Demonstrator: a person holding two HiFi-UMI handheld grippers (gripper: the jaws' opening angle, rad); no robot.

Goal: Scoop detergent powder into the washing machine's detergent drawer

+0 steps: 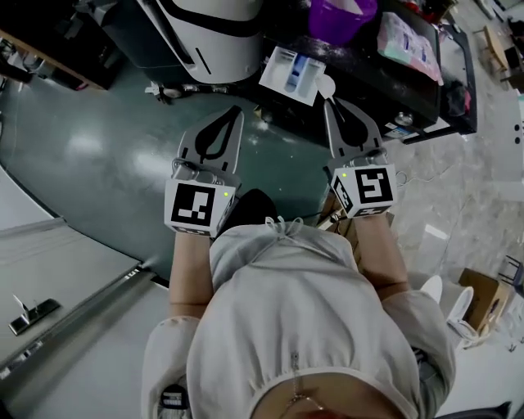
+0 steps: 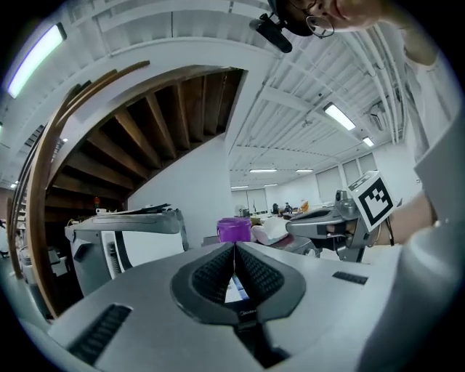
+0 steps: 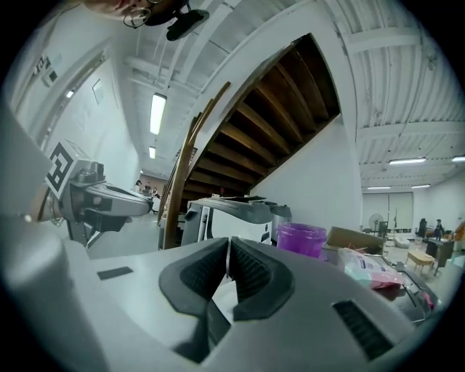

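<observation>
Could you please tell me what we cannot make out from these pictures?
Purple tub contents: cut off by the head view's top edge; its own wall hides them in both gripper views.
Detergent drawer fill: too small in the head view; the jaws cover most of it in the gripper views.
Pink packet print: too small to read.

**Legible text.** No word, brand or number could be read in any view. A black-and-white square marker (image 1: 199, 207) stood on the cube of the left gripper (image 1: 236, 110), and a second marker (image 1: 372, 185) on that of the right gripper (image 1: 327, 103). Both bore patterns only, without letters. A small inscription (image 2: 247, 312) below the left gripper's fingers was too fine to read. Print on the pink packet (image 1: 407, 41) was blurred.
</observation>
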